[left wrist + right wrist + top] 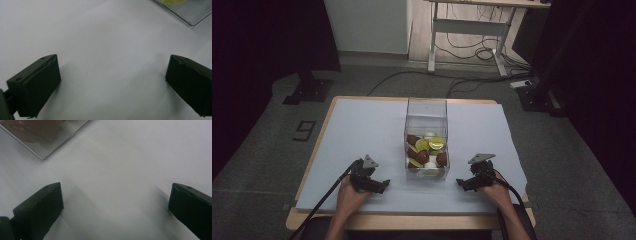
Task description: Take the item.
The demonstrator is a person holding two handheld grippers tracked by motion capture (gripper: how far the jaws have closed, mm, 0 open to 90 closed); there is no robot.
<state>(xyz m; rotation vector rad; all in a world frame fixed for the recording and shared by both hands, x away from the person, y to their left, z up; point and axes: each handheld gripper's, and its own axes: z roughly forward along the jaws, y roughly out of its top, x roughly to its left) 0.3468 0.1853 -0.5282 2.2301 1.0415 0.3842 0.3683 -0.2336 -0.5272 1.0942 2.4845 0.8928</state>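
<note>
Left gripper (382,186) sits on the pale table cover (362,125), jaws spread wide, nothing between them, pointing inward toward the clear box (427,137) of brown and yellow-green capsules (428,150). That box stands dead centre, long side running away from the person. Right gripper (462,183) mirrors it, also wide and empty, about equally close.

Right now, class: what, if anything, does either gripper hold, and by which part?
Nothing is held. The left gripper and right gripper stand open over bare sheet, either side of the clear box.
</note>
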